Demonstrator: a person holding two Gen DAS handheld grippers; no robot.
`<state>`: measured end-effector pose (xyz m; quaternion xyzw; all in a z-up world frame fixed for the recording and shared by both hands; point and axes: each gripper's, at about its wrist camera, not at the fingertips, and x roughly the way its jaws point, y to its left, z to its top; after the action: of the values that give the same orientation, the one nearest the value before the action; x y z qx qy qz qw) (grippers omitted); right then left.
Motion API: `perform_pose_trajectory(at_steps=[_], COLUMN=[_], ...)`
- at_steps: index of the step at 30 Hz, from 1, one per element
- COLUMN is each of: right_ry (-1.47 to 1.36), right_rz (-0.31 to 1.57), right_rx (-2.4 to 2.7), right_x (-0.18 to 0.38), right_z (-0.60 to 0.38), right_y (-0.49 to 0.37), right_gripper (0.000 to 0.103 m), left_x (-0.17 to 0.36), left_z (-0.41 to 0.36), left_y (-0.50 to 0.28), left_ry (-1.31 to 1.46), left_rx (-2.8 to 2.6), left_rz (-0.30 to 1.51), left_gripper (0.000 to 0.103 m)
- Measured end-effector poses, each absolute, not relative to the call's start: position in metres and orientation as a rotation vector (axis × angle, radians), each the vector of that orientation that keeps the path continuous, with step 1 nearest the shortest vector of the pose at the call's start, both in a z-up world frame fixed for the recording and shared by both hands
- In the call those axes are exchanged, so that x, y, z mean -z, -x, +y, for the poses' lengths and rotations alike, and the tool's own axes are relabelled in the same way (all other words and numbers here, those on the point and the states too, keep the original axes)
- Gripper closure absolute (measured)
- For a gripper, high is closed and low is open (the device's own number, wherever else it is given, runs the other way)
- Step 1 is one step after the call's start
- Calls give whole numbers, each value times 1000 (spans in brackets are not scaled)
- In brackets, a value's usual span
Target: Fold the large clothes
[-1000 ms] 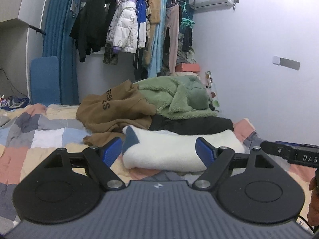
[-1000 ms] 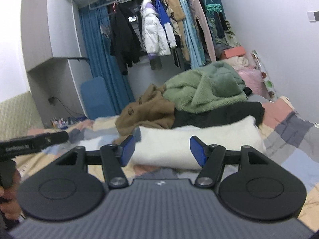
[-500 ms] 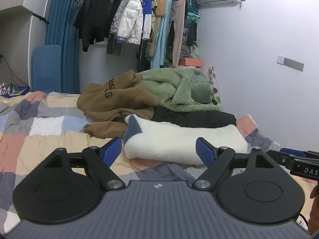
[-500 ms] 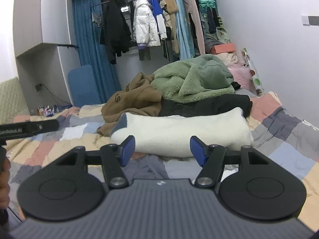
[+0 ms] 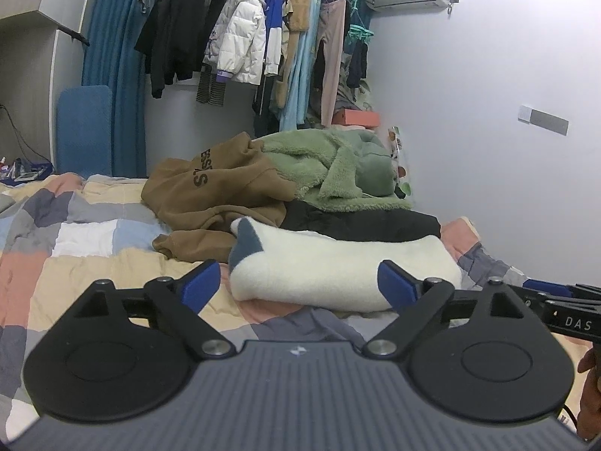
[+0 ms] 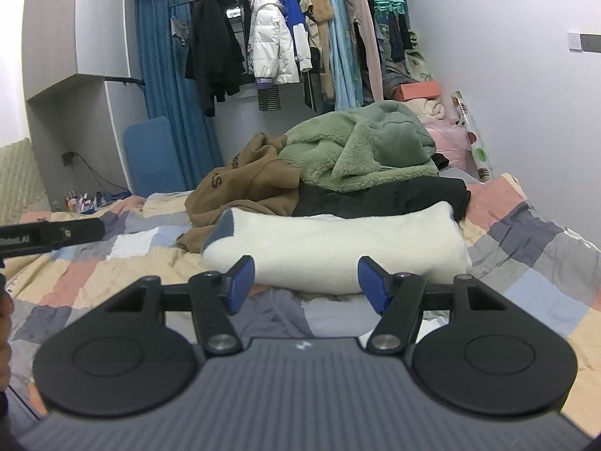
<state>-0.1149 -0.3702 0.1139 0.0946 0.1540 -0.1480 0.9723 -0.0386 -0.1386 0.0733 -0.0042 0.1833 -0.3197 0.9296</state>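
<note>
Two grippers hover over your patchwork quilt (image 5: 75,236): your left gripper (image 5: 298,287) is spreading wide with nothing in it, your right gripper (image 6: 306,282) half-spread, bare. Folded cream fleece garment (image 5: 338,263) lies just ahead.

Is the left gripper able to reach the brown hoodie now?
Probably yes: the left gripper holds nothing, its jaws opening, and the brown hoodie lies uncovered beyond, left of the white garment.

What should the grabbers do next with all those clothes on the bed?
Probably reach past the folded white fleece for the brown hoodie, which lies crumpled and unfolded. Both the left gripper, its jaws opening, and the right gripper hold nothing.
</note>
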Motion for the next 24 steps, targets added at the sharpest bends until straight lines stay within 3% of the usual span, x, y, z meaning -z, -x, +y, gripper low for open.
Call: perform_pose_trajectory(at_steps=[11,12,14,17,24], right_ry=[-156,-155,-156,-141,-147], right_rz=[297,298,289,286,289], right_rx=[345,345,343,350,356], right_x=[-124,-124,-124,-123,-121], right_z=[-379,-379,-379,-378,-377], right_y=[115,115,115,114,114], right_gripper=[40,37,15,0,0], left_x=[-77,-76,-77,-77,-77], left_z=[-140,-140,-139,-140,-140], left_y=[39,40,40,42,44], left_ry=[-5,-6,-3,-6,-10], left_rx=[639,636,636,631,613], left_rz=[374,372,372,368,366], left_gripper=[1,1,0,0,0])
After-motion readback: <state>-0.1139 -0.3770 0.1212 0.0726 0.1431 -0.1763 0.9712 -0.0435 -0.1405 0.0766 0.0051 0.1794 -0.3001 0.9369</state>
